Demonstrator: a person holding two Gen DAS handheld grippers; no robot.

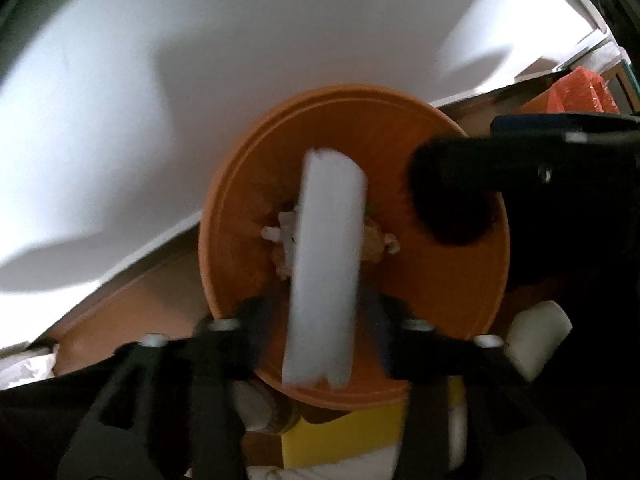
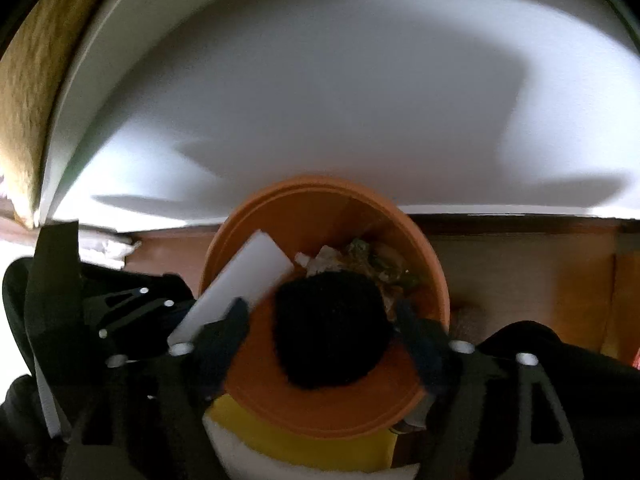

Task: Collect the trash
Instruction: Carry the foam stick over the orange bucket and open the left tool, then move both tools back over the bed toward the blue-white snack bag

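Note:
An orange bucket (image 1: 432,280) stands under both grippers, with crumpled paper and greenish scraps (image 2: 376,264) at its bottom. A long white foam block (image 1: 324,272), blurred, hangs over the bucket's mouth between the fingers of my left gripper (image 1: 322,312); the jaws stand apart from its sides, so the gripper is open. The same block (image 2: 244,276) leans over the bucket's left rim in the right wrist view. A black fuzzy lump (image 2: 332,328) sits between the spread fingers of my right gripper (image 2: 320,316), with a gap on its left side. The lump (image 1: 452,196) also shows over the bucket's right side.
A white tabletop (image 1: 200,80) runs behind the bucket, above a brown wooden floor (image 2: 520,264). A yellow flat thing (image 1: 340,432) lies beneath the bucket's near side. An orange plastic bag (image 1: 580,92) is at the far right, a pale rounded object (image 1: 536,340) nearby.

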